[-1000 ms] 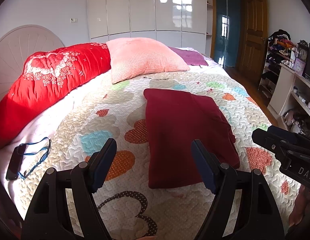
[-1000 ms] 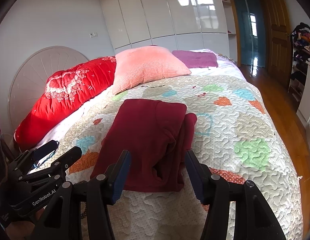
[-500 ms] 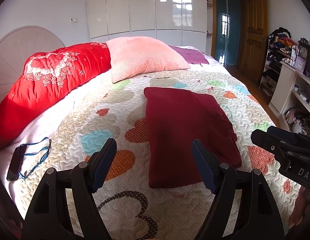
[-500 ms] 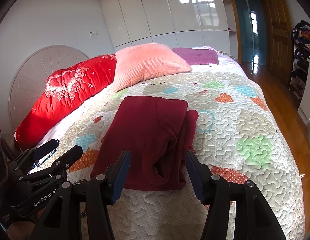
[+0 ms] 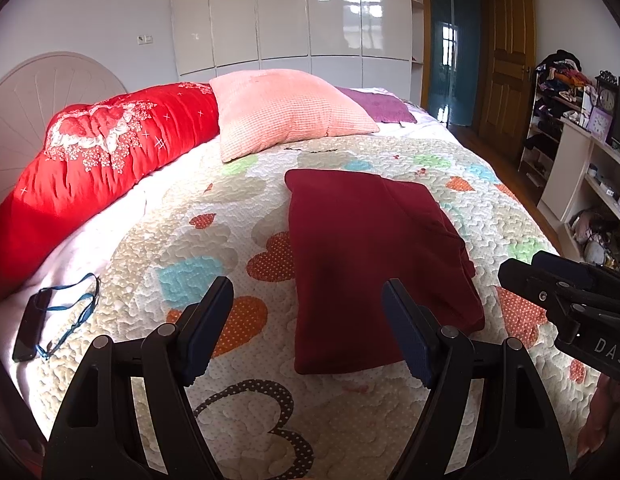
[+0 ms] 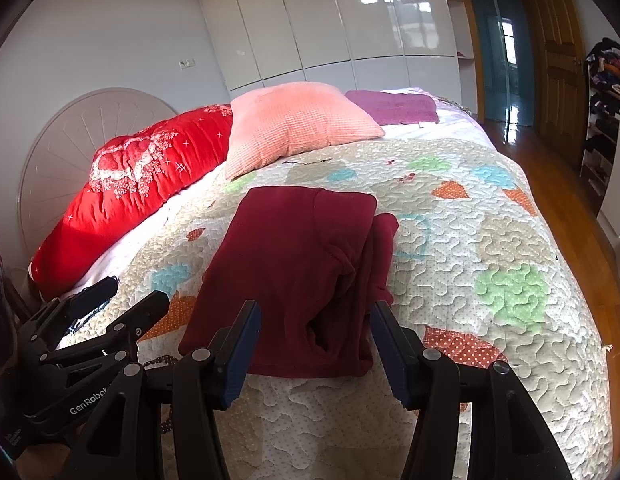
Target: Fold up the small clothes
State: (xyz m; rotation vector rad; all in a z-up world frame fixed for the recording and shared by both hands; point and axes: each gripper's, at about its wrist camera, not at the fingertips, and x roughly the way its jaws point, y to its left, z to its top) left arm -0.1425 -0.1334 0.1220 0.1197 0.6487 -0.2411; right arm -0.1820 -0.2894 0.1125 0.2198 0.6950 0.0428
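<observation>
A dark red garment (image 5: 370, 256) lies folded lengthwise on the quilted bed, its right side bunched into thick folds (image 6: 362, 264). My left gripper (image 5: 307, 312) is open and empty, above the quilt just before the garment's near left edge. My right gripper (image 6: 314, 332) is open and empty, hovering at the garment's near edge (image 6: 293, 276). The right gripper also shows at the right edge of the left wrist view (image 5: 566, 300), and the left gripper at the lower left of the right wrist view (image 6: 97, 340).
The quilt (image 5: 189, 248) has coloured heart patches. A red bolster (image 5: 97, 168), a pink pillow (image 5: 285, 116) and a purple towel (image 5: 374, 106) lie at the head. A phone with a blue lanyard (image 5: 33, 324) lies at the left edge. Shelves (image 5: 582, 168) stand at right.
Both grippers have drawn back slightly and risen a little; the garment looks marginally farther away. The garment itself has not moved, and both grippers stay open.
</observation>
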